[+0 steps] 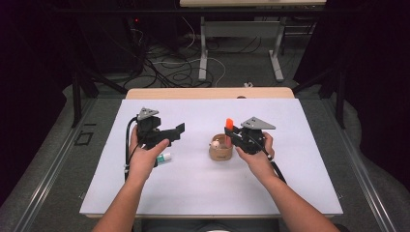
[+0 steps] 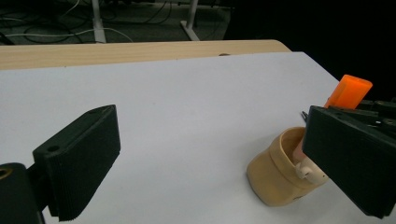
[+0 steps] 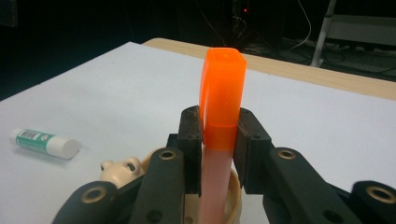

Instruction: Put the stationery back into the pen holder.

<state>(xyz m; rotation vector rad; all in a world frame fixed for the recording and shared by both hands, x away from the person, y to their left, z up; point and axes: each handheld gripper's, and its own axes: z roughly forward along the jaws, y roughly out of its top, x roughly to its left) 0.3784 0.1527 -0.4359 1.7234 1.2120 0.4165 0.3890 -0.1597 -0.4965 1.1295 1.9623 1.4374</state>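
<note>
An orange-capped marker stands upright, and my right gripper is shut on it just below the cap. Its pale lower end reaches down into a tan cup right of the table's middle. The marker rises above the right gripper and cup. A small beige figure rests at the cup's rim. My left gripper hovers left of the cup, open wide with nothing between its jaws. In its own view, that open left gripper faces the cup and marker.
A white-and-green glue stick lies on the white table cover beside the left hand, also seen as the glue stick left of the cup. A wooden table edge runs along the back, with cables and table legs beyond.
</note>
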